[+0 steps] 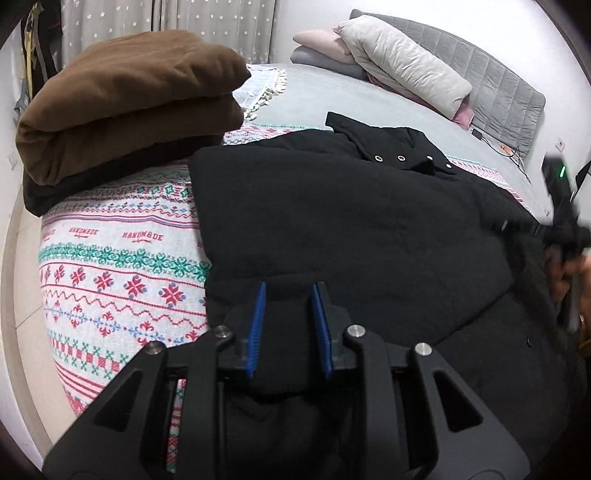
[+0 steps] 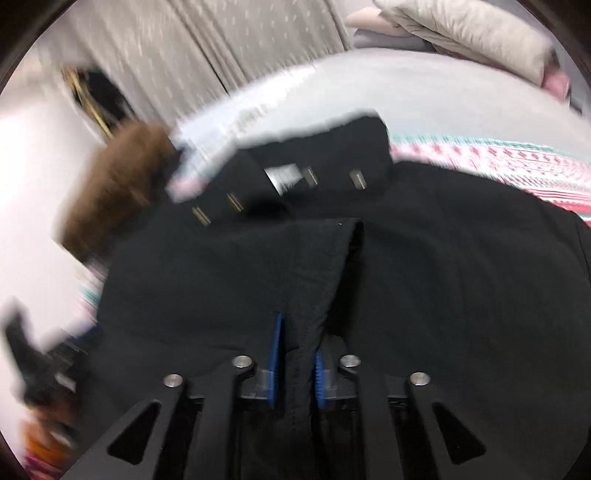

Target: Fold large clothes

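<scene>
A large black coat (image 1: pixel 351 221) with metal snaps at its collar lies spread on the patterned blanket (image 1: pixel 122 266) on the bed. My left gripper (image 1: pixel 288 295) is shut on the coat's near edge, black cloth between its blue pads (image 1: pixel 256 325). In the right wrist view, blurred by motion, my right gripper (image 2: pixel 297 332) is shut on a fold of the black coat (image 2: pixel 443 277) and holds it over the rest of the garment. The right gripper also shows at the right edge of the left wrist view (image 1: pixel 561 221), blurred.
A folded brown garment (image 1: pixel 125 110) sits on a dark one at the blanket's far left corner. Pillows (image 1: pixel 399 62) and a grey headboard (image 1: pixel 498 92) are at the far right. Curtains (image 1: pixel 166 26) hang behind. The bed's left edge drops to the floor.
</scene>
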